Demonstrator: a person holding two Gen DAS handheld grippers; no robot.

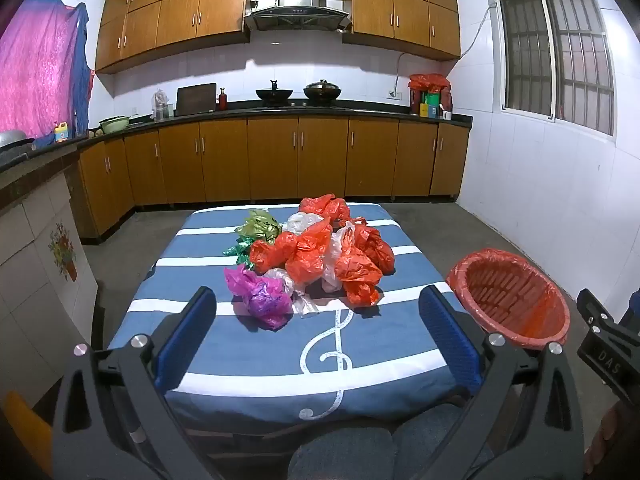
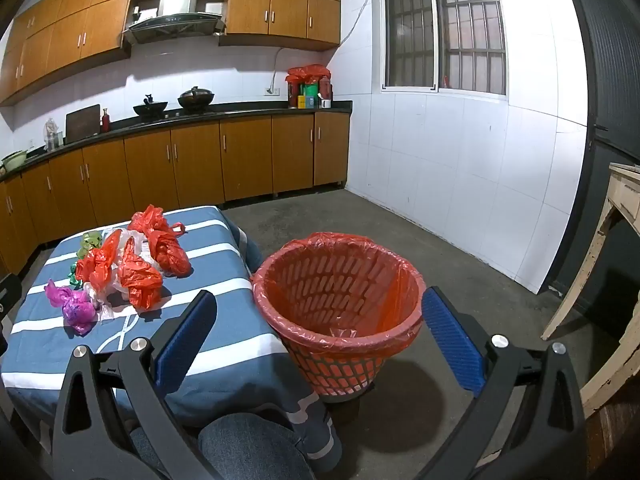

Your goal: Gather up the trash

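Left gripper (image 1: 316, 300) and right gripper (image 2: 320, 308) both spread wide, nothing between the blue pads. Heap of crumpled plastic bags (image 1: 316, 256) on the striped tablecloth (image 1: 256, 344), well ahead of the left fingers. Red-lined basket (image 2: 340, 304) on the floor just beside the table, low between the right fingers.

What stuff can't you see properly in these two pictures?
- Trash basket: left wrist view, its bottom is hidden behind the left claw's arm.
- Inside the crumpled bags: both views, plastic folds hide any contents.
- Table legs: both views, the striped cloth covers them.
- Counter bottle labels: too small.
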